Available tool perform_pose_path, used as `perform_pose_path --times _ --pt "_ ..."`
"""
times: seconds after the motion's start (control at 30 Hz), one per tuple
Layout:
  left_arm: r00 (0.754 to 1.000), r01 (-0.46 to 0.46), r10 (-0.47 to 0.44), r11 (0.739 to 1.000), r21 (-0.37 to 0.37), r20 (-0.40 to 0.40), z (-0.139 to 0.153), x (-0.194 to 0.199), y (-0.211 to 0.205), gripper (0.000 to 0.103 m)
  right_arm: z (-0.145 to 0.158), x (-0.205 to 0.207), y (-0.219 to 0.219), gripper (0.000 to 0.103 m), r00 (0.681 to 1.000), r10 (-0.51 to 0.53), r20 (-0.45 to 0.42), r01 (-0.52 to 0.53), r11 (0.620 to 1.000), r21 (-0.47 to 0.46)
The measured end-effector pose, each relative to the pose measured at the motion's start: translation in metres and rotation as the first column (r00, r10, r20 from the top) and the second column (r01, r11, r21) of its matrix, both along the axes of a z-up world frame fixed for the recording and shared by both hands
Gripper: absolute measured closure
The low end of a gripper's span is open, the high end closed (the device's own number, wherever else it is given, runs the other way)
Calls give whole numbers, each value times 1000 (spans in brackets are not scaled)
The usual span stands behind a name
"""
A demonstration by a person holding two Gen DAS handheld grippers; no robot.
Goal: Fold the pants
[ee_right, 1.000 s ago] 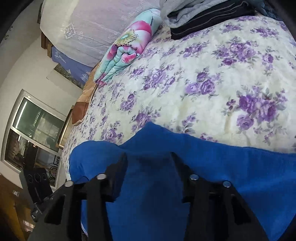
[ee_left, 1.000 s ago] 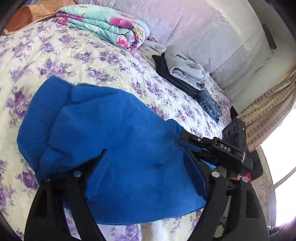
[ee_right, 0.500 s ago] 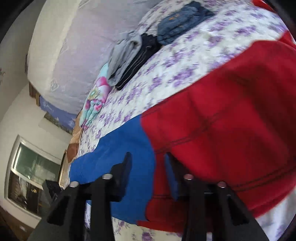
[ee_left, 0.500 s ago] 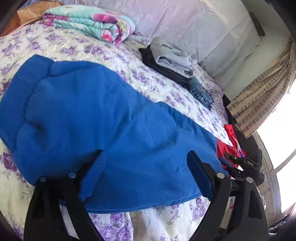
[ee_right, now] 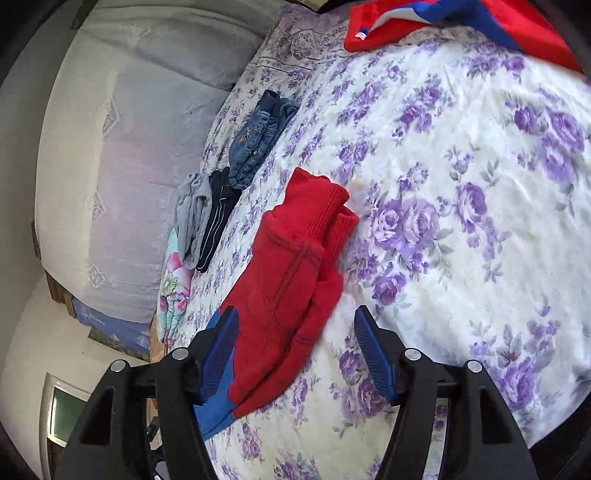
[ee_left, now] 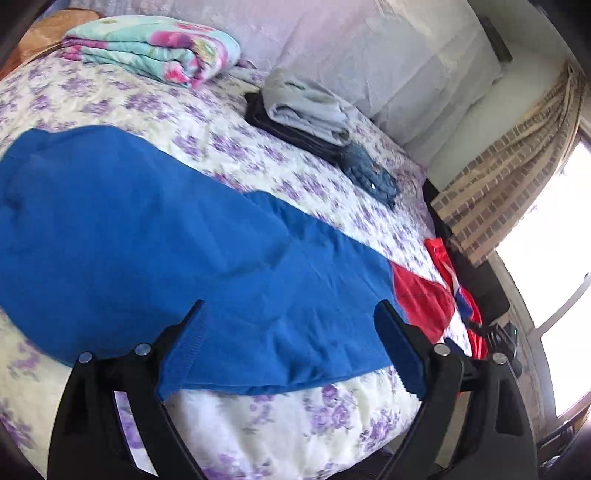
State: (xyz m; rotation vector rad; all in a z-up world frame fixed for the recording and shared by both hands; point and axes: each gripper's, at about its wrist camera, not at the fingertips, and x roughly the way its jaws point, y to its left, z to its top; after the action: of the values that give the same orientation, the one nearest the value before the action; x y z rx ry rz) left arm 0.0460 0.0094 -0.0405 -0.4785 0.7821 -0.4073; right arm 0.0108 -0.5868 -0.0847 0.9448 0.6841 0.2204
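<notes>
The pants lie stretched across the flowered bed (ee_left: 280,166). Their blue part (ee_left: 147,236) fills the left wrist view, and the red part (ee_left: 417,291) continues to the right. My left gripper (ee_left: 290,306) stands open just above the blue cloth near the bed's front edge, and its pads do not press on it. In the right wrist view the red leg (ee_right: 291,251) ends in a ribbed cuff, with a strip of blue (ee_right: 214,413) beneath it. My right gripper (ee_right: 295,312) is opening. The red cloth lies loose between its jaws, close to the left finger.
A folded floral blanket (ee_left: 155,51) lies at the back left. A stack of folded grey and black clothes (ee_left: 306,110) and folded jeans (ee_left: 369,173) sit by the headboard. Another red, white and blue garment (ee_right: 461,18) lies at the bed's far edge. A curtain (ee_left: 509,166) and window stand at the right.
My right gripper has swept from the blue part along the pants to the red leg end, and its jaws have widened. The left gripper has drawn back, and the pants now lie stretched out.
</notes>
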Motion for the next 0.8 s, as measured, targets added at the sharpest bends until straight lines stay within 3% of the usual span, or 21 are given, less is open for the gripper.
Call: perform_pose_path --times 0.3,0.5,0.53,0.6,0.63,0.67,0.73,0.8 --pt "995 96 -96 989 112 0 8 36 -91 16 -7 33 6 38 999 -42 8 42 999 -13" --pt "998 47 -53 981 188 27 -3 50 -106 16 -5 33 7 33 999 -37 29 38 999 -24" --pt "999 35 -38 977 213 11 -6 54 -100 16 -4 33 8 33 999 -31 31 32 999 -33" --pt "994 62 -36 963 261 -103 -25 68 -86 15 -3 32 8 33 999 -23 36 25 999 -39" --pt "990 96 -69 967 234 -122 -35 69 -76 17 -3 28 6 33 998 -36 43 37 999 -29" --pt "993 109 -98 970 218 -60 -34 58 -69 18 -2 23 2 33 996 -67 54 68 998 -16" --pt "994 109 -106 963 248 -23 -31 40 -67 17 5 8 -5 33 984 -153 92 157 987 -29" --pt "996 68 -81 965 254 39 -22 21 -66 16 28 -6 -1 33 957 -229 177 252 960 -122"
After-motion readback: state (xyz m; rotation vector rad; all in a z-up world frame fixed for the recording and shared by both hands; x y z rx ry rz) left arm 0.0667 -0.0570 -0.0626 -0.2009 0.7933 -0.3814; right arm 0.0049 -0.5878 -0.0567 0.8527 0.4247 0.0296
